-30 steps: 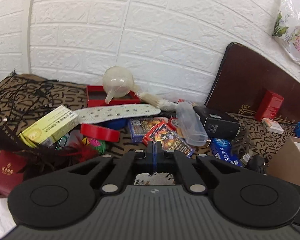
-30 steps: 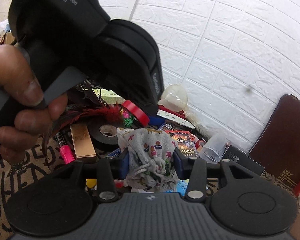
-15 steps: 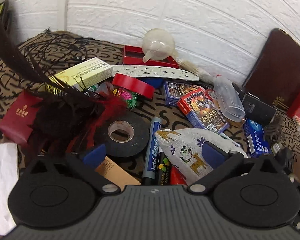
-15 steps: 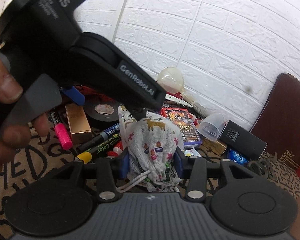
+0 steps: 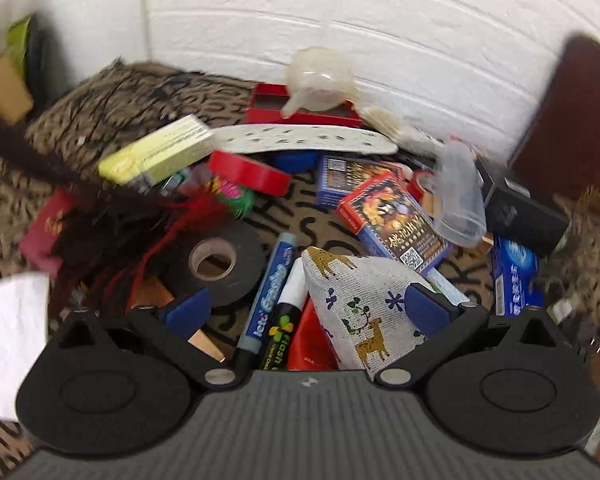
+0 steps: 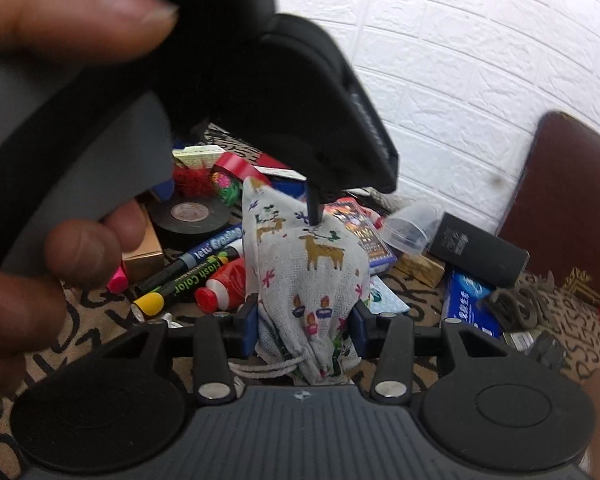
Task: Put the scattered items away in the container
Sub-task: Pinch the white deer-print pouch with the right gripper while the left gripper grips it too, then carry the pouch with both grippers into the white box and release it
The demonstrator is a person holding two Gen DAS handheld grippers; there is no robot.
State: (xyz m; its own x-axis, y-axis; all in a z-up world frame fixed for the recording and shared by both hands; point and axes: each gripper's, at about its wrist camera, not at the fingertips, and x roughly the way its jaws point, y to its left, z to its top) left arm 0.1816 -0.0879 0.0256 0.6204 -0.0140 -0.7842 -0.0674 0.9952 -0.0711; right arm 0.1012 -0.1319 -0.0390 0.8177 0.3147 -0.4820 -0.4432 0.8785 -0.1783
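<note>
The right gripper (image 6: 304, 330) pinches the deer-print bag (image 6: 308, 276) by its neck. The left gripper (image 5: 306, 312) is spread wide, one finger touching the bag. At twelve o'clock, markers (image 5: 266, 292), black tape (image 5: 220, 260) and card boxes (image 5: 394, 222) lie scattered. No container shows; nearly everything waits.

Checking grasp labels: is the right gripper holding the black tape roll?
No, the right gripper is closed on the reindeer pouch; the tape roll lies untouched behind.

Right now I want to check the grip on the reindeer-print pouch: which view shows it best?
The right wrist view: the pouch stands nearly whole, pinched at its drawstring end by the right gripper. The left wrist view shows only the pouch's upper part, with the open left gripper around it.
</note>
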